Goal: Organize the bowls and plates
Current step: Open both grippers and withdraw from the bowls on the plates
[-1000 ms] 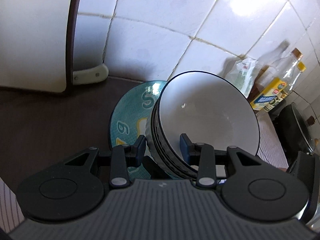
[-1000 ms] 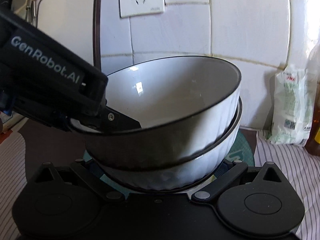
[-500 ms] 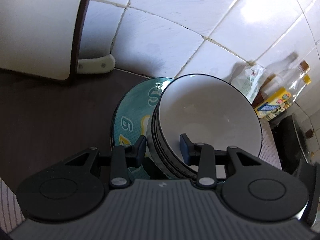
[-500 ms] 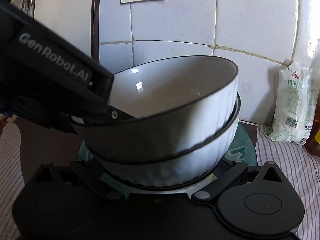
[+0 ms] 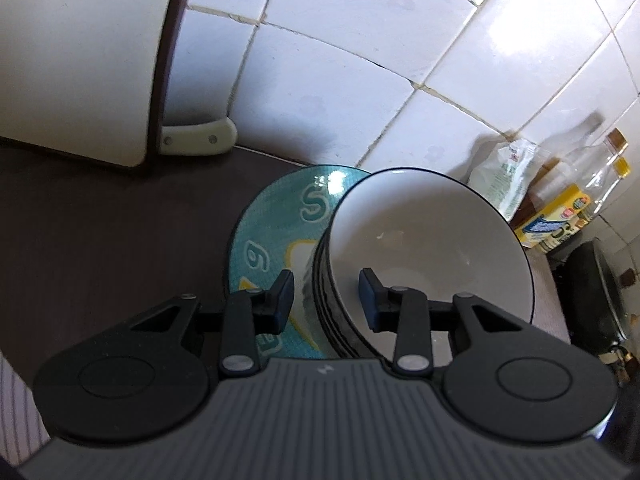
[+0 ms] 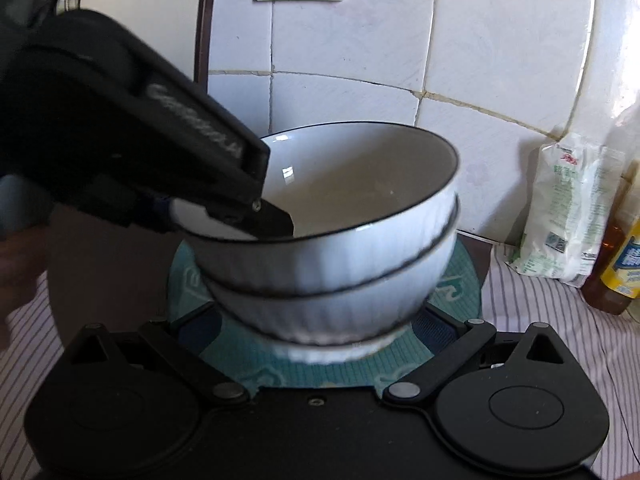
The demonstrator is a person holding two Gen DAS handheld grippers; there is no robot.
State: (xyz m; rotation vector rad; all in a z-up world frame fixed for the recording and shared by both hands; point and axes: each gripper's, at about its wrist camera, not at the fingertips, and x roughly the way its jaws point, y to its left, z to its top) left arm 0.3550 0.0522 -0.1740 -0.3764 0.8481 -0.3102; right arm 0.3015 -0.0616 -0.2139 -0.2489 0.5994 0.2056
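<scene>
My left hand-held gripper (image 5: pixel 326 300) straddles the rim of the upper white bowl (image 6: pixel 360 204), one finger inside, one outside; the gap looks wider than the wall, so I cannot tell if it clamps. That bowl sits nested in a second white bowl (image 6: pixel 332 312), and both stand on the teal plate (image 5: pixel 272 236) on the dark table (image 5: pixel 100 232). My right hand-held gripper (image 6: pixel 316 336) is spread wide at the lower bowl's base, holding nothing.
</scene>
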